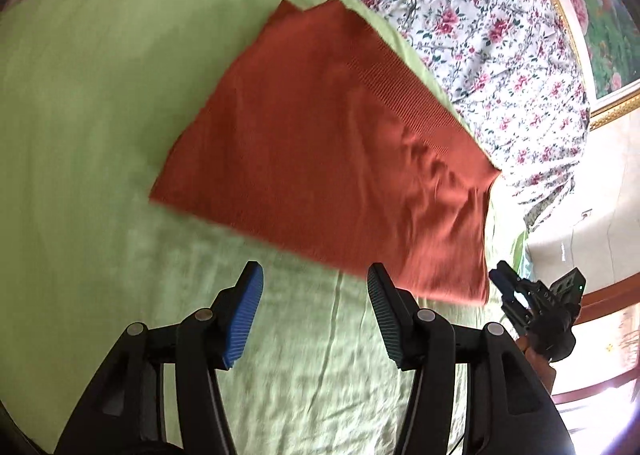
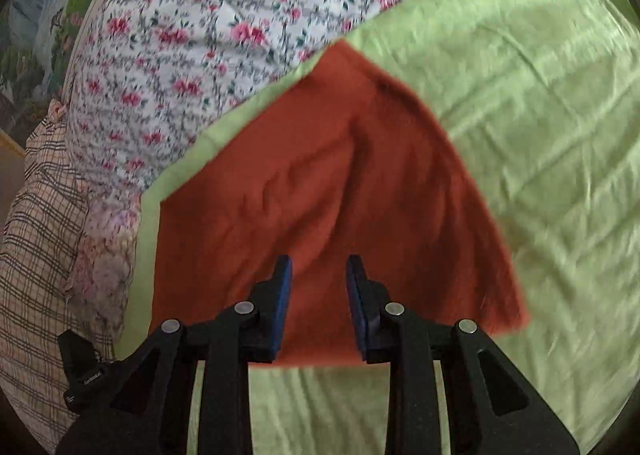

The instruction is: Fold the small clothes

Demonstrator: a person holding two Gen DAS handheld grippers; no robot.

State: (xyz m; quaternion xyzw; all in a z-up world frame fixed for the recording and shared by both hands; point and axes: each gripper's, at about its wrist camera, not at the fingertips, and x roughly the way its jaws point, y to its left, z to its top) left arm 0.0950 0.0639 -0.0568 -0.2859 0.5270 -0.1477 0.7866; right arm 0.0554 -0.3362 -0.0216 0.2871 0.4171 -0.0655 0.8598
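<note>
A rust-red ribbed garment (image 1: 328,151) lies folded flat on the light green sheet (image 1: 100,115). My left gripper (image 1: 316,275) is open and empty, just short of the garment's near edge. The right gripper (image 1: 504,283) shows at the garment's right corner in the left wrist view. In the right wrist view the garment (image 2: 340,183) spreads ahead and has a few wrinkles. My right gripper (image 2: 318,265) is open over its near edge, holding nothing.
A floral quilt (image 1: 480,27) is bunched along the far side of the sheet, also in the right wrist view (image 2: 208,35). A checked cloth (image 2: 44,235) lies at the left. A framed flower picture (image 1: 600,35) hangs behind.
</note>
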